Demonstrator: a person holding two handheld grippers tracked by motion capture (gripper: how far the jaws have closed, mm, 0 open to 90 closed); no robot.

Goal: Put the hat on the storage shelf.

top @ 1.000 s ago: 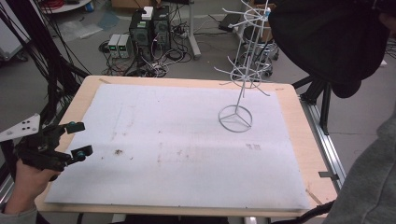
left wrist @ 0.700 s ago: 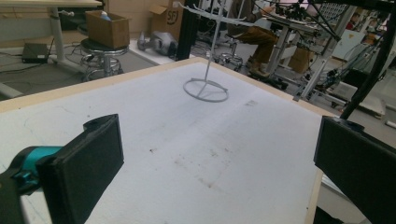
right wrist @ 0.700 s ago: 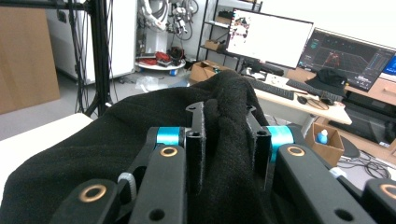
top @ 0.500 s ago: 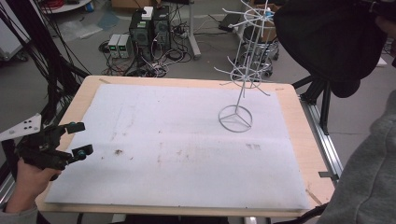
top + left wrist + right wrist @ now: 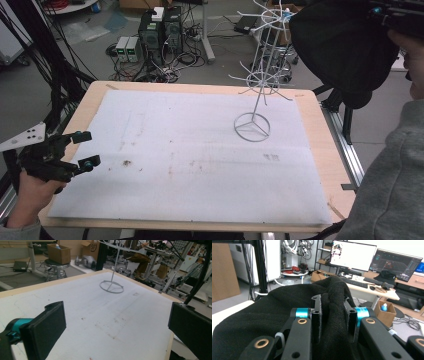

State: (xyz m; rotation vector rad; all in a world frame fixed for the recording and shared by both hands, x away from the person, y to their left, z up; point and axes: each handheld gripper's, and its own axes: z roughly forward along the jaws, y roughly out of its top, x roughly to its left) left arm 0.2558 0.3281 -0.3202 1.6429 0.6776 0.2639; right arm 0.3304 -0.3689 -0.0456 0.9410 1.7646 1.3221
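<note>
A black knitted cloth (image 5: 340, 45) hangs in the air above the table's far right corner, with my right gripper (image 5: 387, 14) holding it from the top right. In the right gripper view both jaws are shut on a fold of the black cloth (image 5: 262, 322), and the right gripper (image 5: 333, 315) pinches it between its pads. A white wire rack (image 5: 252, 125) with a ring base and thin hooked arms stands upright at the back right of the white mat. My left gripper (image 5: 86, 148) hovers open at the mat's left edge, and its pads (image 5: 47, 327) have nothing between them.
The white mat (image 5: 200, 150) covers a wooden table (image 5: 320, 150) and carries a few brown stains. Black cables and frame posts (image 5: 45, 65) stand off the left side. Computers and cords (image 5: 155, 40) lie on the floor behind. A grey sleeve (image 5: 395, 190) fills the lower right.
The black cloth has drifted slightly down and left. The left gripper has barely moved and stays open.
</note>
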